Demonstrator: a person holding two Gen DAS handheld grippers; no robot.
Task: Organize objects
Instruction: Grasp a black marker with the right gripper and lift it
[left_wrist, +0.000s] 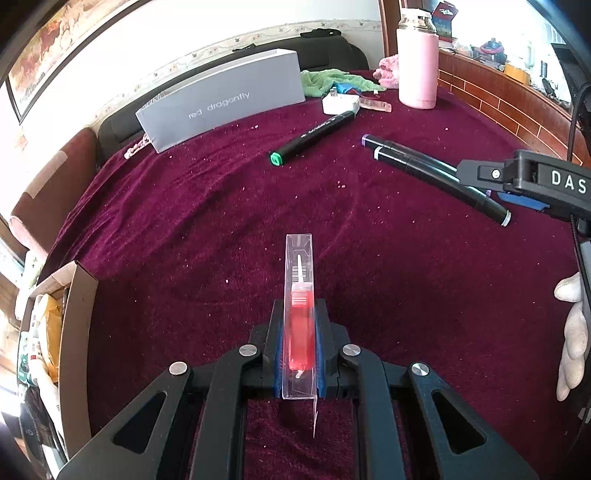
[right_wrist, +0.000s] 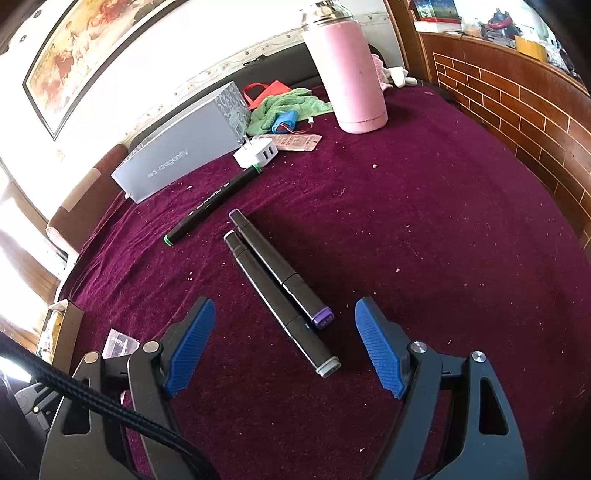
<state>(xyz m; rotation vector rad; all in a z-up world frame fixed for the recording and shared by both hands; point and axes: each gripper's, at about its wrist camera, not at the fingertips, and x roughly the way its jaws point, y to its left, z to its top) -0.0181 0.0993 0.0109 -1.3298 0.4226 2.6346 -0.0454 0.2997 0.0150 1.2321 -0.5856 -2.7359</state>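
My left gripper (left_wrist: 299, 314) is shut on a clear plastic case with a red item inside (left_wrist: 300, 317), held above the maroon cloth (left_wrist: 184, 229). Two black markers lie side by side, one purple-capped (right_wrist: 280, 269), one grey-capped (right_wrist: 280, 306); in the left wrist view both markers (left_wrist: 436, 173) lie at the right. My right gripper (right_wrist: 284, 347) stands open just above their near ends, its blue pads (right_wrist: 380, 350) apart from them, and the right gripper (left_wrist: 517, 184) shows at the right edge of the left wrist view. A third black marker with a green cap (left_wrist: 314, 136) lies farther back.
A grey box (left_wrist: 225, 99) stands at the back, with a white charger (left_wrist: 340, 103), a green cloth (left_wrist: 332, 81) and a pink flask (left_wrist: 417, 62) near it. An open cardboard box (left_wrist: 70, 332) sits at the left edge. A gloved hand (left_wrist: 572, 332) shows at right.
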